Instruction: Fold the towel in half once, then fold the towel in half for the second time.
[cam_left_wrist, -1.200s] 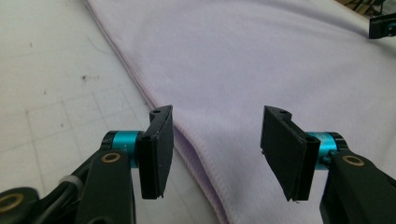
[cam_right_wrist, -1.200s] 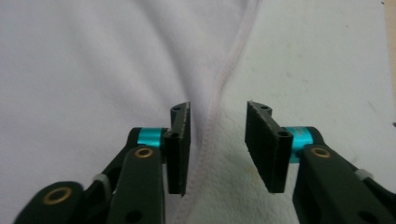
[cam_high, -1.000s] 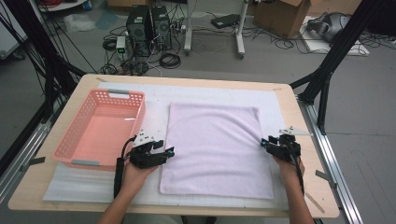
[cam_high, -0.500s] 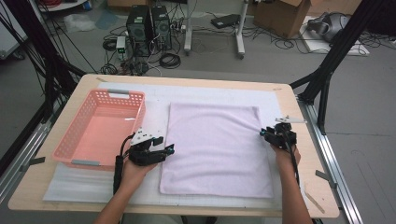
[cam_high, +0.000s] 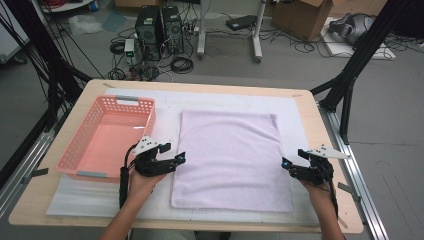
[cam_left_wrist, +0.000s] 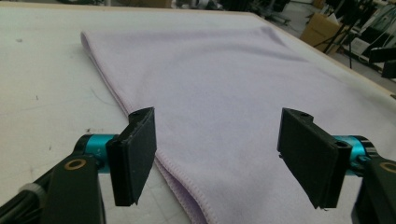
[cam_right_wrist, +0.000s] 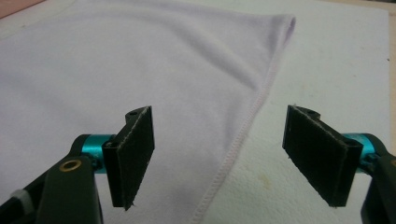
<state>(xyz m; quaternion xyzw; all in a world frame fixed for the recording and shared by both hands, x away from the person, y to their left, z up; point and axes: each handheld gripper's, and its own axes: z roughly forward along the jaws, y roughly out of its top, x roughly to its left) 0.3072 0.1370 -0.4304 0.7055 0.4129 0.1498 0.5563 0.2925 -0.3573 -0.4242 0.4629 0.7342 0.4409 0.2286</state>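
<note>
The lilac towel lies flat in the middle of the table, on a white mat, unmoved over the last second. What changed is the right gripper: it swung from the towel's right edge forward and back, settling beside that edge nearer the person. The left gripper stayed at the left edge. Both have jaws spread wide, straddling the hems, gripping nothing. A two-sided pinch looks imminent. The pink basket sits left, empty.
</note>
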